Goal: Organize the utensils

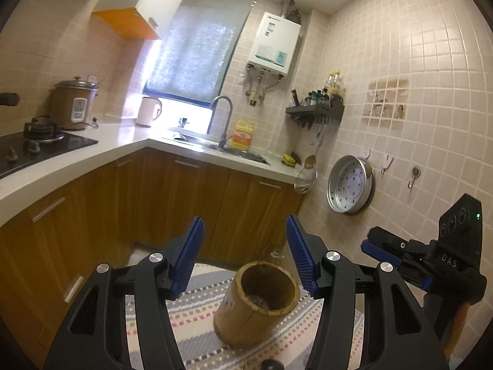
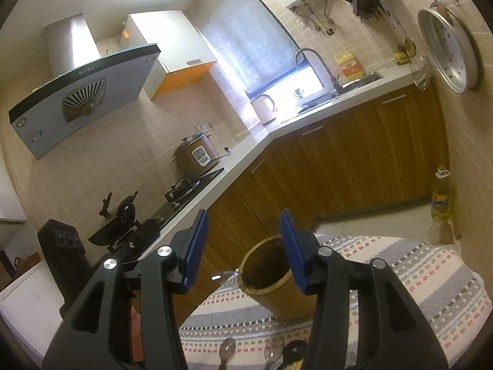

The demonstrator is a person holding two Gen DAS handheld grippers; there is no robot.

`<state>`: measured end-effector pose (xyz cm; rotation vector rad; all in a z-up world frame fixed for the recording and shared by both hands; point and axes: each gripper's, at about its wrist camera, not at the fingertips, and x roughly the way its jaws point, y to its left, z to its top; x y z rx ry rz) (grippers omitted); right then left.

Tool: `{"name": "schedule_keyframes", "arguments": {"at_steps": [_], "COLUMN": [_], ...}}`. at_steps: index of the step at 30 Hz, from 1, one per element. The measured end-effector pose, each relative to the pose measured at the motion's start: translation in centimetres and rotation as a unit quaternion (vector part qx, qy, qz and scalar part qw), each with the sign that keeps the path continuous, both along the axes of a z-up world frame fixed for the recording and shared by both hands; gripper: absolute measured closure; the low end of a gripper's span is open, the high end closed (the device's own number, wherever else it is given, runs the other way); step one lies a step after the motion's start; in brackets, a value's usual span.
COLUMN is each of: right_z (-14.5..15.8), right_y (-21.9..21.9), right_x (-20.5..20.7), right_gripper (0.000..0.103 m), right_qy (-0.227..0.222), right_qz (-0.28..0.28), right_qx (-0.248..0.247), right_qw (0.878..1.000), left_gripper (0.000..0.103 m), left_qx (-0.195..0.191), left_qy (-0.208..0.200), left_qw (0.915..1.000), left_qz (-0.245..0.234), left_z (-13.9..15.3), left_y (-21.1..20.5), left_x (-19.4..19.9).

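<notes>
Left wrist view, my left gripper [image 1: 245, 257]: jaws parted, nothing between the blue pads; both stand clear above the holder.
Left wrist view, bamboo holder [image 1: 258, 302]: upright on the striped mat [image 1: 197, 308], at 6 o'clock of the frame, mouth open, looks empty apart from a dark patch at the bottom.
Left wrist view, my right gripper [image 1: 397, 262]: seen side-on at 3 o'clock, beside the holder, not touching it.
Right wrist view, my right gripper [image 2: 243, 251]: released, empty; the right pad overlaps the holder's rim in the picture, probably without contact.
Right wrist view, spoons [image 2: 228, 350]: 2 bowls and a dark round end lie on the mat at 6 o'clock, partly hidden by my fingers, so I cannot say how many utensils there are.
Handling: spoons look light, stiff and slippery; I judge the narrow neck or handle the best pinch.
Holder: rigid, light, could tip if nudged.
</notes>
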<state>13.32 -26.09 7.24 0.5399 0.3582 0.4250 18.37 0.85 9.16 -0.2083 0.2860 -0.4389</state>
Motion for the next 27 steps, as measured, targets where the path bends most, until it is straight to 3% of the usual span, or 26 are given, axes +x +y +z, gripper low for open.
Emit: {"name": "schedule_keyframes", "arguments": {"at_steps": [7, 14, 17, 21, 27], "right_z": [0.0, -2.4, -3.9, -5.7, -8.3], "right_y": [0.0, 1.7, 2.2, 2.9, 3.8], "right_x": [-2.3, -2.8, -2.5, -1.8, -0.4], "right_gripper": [0.058, 0.058, 0.058, 0.058, 0.058], "right_qy": [0.034, 0.104, 0.133, 0.17, 0.229], "right_qz": [-0.006, 0.011, 0.02, 0.031, 0.055], "right_qx": [-0.043, -0.108, -0.12, -0.142, -0.151], "right_qw": [0.998, 0.989, 0.984, 0.975, 0.96], "left_gripper": [0.05, 0.049, 0.049, 0.05, 0.053], "left_qx": [0.005, -0.009, -0.014, 0.026, 0.049], "left_qy": [0.039, 0.145, 0.209, 0.284, 0.352], "left_qw": [0.9992, 0.9894, 0.9776, 0.9581, 0.934], "left_qz": [0.006, -0.006, -0.018, -0.027, -0.034], "left_z": [0.2, -3.4, -6.3, -10.3, -14.5], "left_y": [1.8, 4.6, 5.6, 5.5, 4.8], "left_x": [-2.6, -2.6, -1.7, -0.7, 0.4]}}
